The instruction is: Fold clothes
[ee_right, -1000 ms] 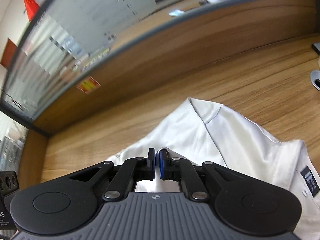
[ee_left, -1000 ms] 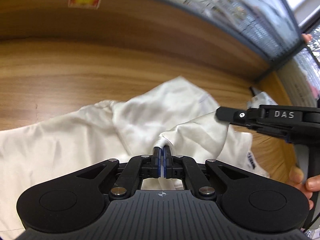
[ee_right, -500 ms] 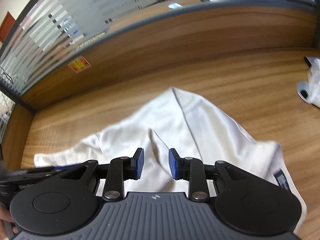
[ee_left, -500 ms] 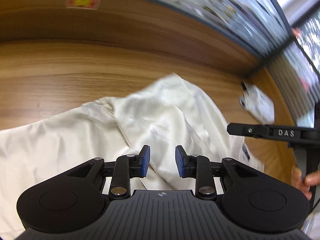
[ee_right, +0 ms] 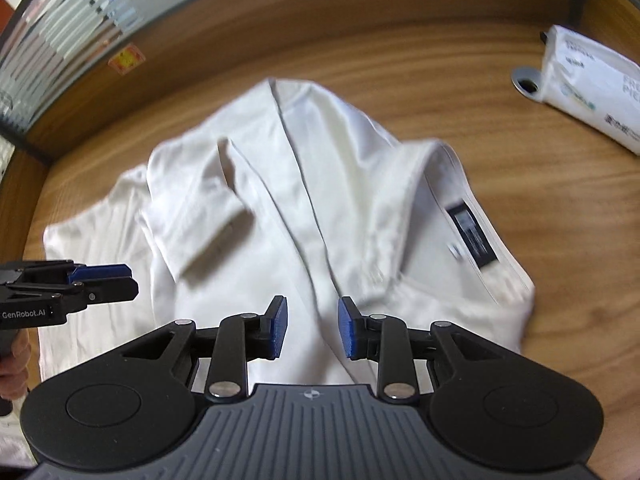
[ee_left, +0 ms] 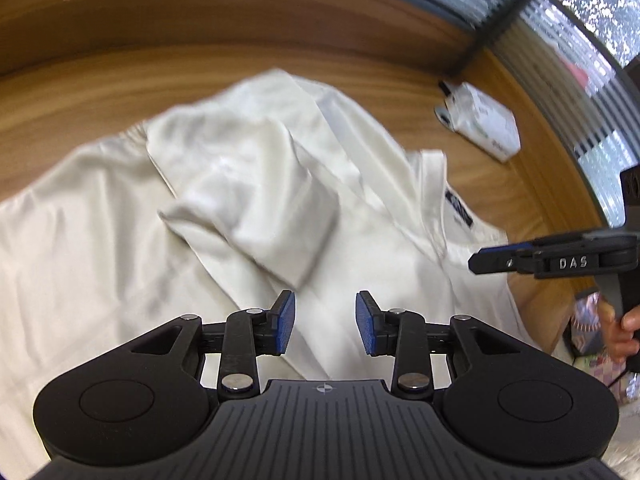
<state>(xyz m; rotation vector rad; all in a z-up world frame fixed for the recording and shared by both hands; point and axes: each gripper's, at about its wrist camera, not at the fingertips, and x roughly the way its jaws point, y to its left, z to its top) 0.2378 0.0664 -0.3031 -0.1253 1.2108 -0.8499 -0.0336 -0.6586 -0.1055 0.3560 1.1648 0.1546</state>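
Both grippers have let go: a second ago each was clamped on a pinch of white cloth, and their jaws have since opened and drawn back toward the near edge, with the fabric now lying beneath them and nothing pressed between the pads. White T-shirt lies on the wooden table, its side portion folded over the body, one sleeve doubled flat on top, and the collar with its dark neck label to the right. Placement suggests one fold has just been laid and released so the cloth settles undisturbed. Left gripper hovers over the near middle of the garment, blue pads apart. Right gripper hovers likewise, pads apart, near the collar side. Each tool shows at the edge of the other's view, held by a hand. Far right on the table, well apart from the shirt, rests a white packet. Judged remaining: further folds.
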